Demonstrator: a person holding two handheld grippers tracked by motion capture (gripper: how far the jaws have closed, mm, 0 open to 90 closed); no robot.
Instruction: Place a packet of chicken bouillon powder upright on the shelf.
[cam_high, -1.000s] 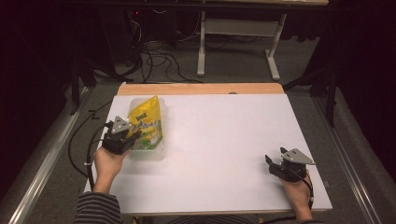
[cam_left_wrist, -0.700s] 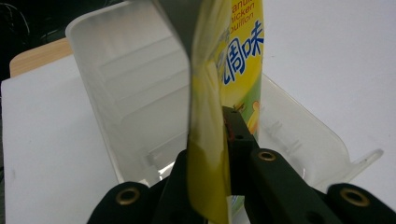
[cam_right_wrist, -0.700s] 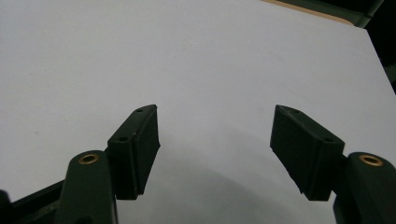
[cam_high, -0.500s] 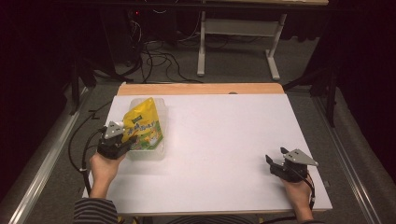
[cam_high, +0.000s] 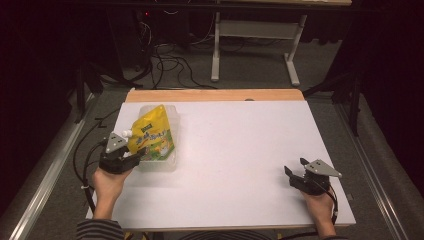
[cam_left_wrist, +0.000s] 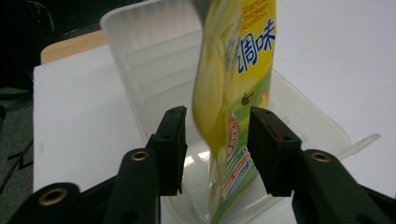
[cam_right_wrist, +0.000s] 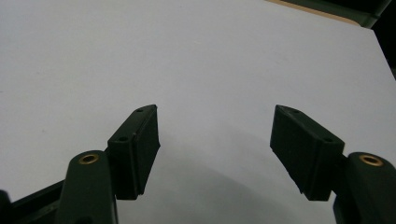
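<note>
Straddling the yellow pouch (cam_left_wrist: 236, 93) loosely, left claw (cam_left_wrist: 217, 149) unclenched; right claw (cam_right_wrist: 215, 149) splayed, empty.

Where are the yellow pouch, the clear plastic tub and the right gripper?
yellow pouch (cam_high: 151, 135), high view, printed front.
clear plastic tub (cam_left_wrist: 140, 60), left gripper view, far wall.
right gripper (cam_high: 296, 173), high view, between its open jaws.

A white tabletop (cam_high: 240, 150) with a wooden far edge (cam_high: 215, 95) stands on a grey floor (cam_high: 260, 75). Beyond it, black cables (cam_high: 165, 62) trail by a pale desk frame (cam_high: 255, 45), and the room behind lies dark.
</note>
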